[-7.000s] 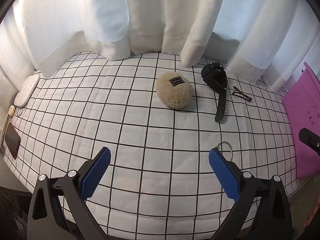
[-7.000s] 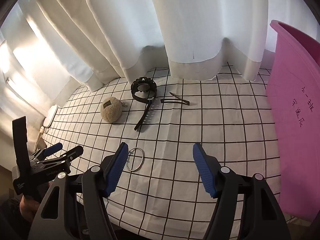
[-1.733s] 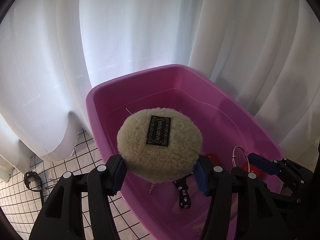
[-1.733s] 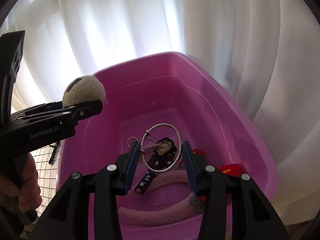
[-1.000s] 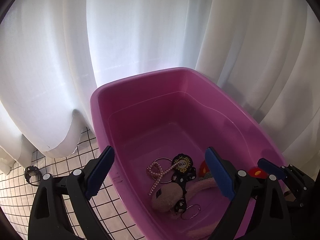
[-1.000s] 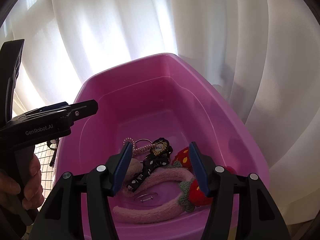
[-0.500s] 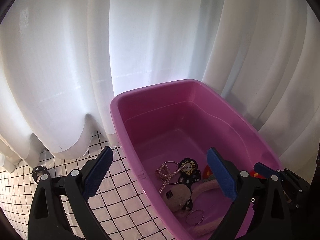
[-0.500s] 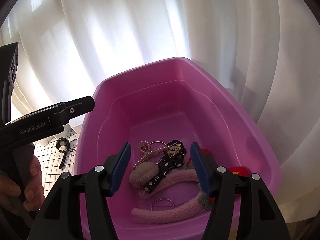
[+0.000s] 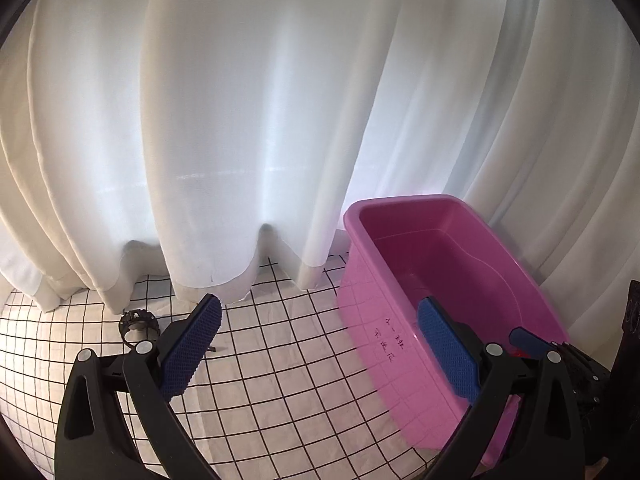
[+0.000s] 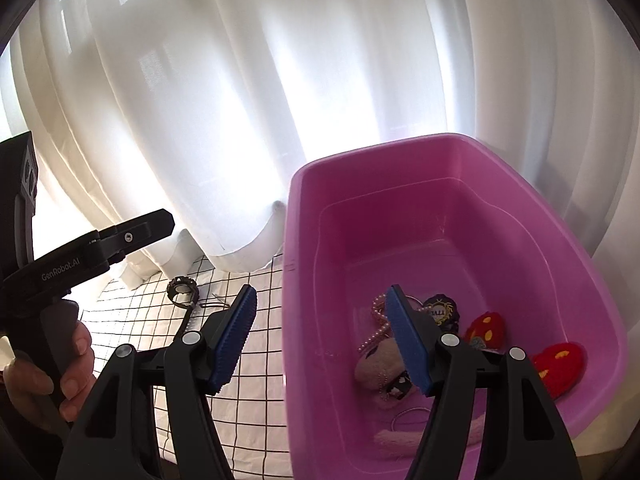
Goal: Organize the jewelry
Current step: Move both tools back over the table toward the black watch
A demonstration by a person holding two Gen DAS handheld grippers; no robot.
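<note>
Left wrist view: our left gripper [image 9: 318, 346] stands spread wide, its jaws opening with nothing between them. It hangs above the grid-patterned cloth [image 9: 280, 384], beside the pink bin [image 9: 372, 344], which sits on the cloth at the right against the white curtain [image 9: 240, 120]. A black watch [image 9: 138, 322] lies on the cloth near the curtain hem. We see our right gripper's blue pad tip past the bin's near wall.

Right wrist view: our right gripper [image 10: 320, 340] is part spread, jaws opening, empty, straddling the bin's left wall. Inside the bin lie the pearl strand [image 10: 378, 326], the beige plush pouch [image 10: 378, 368], a metal ring [image 10: 408, 418], a black badge [image 10: 440, 312] and red strawberry pieces [image 10: 486, 330]. The watch lies on the cloth outside the bin. A hand [image 10: 48, 372] holds our left gripper's handle at the left edge
</note>
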